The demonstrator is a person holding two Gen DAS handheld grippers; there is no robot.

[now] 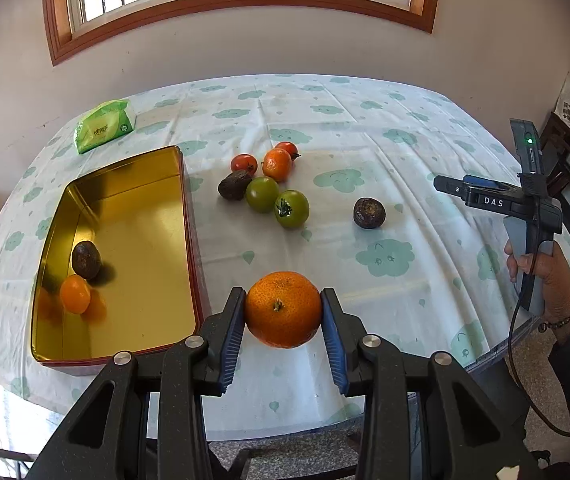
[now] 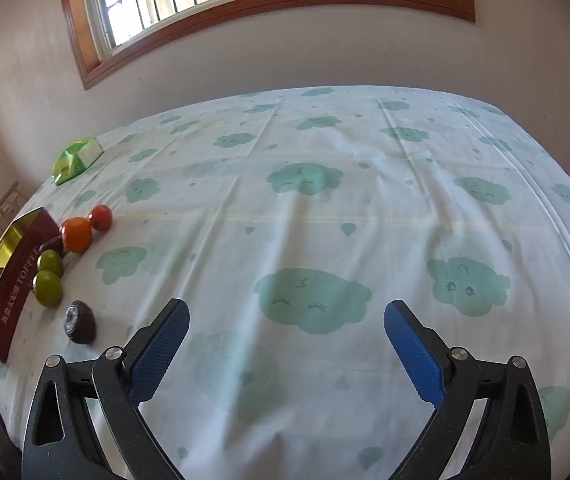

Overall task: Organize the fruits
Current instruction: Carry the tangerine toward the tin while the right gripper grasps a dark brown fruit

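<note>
Two fruits are sitting in the tin [image 1: 133, 208], left gripper [image 1: 283, 312] is gripping an orange [image 1: 283, 310] at its 3 o'clock, right gripper [image 2: 287, 338] is hanging open w/ nothing in it, approx seven fruits are still lying on the bench [image 1: 365, 140].

Bare tablecloth [image 2: 365, 208] lies open rightward; fruit cluster [image 1: 269, 184] seemingly crowds the tin [image 1: 189, 216].

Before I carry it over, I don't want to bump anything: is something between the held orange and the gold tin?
Nothing visible. The left gripper holds the orange just right of the gold tin; only bare tablecloth lies between, and the loose fruit sits farther back.
</note>
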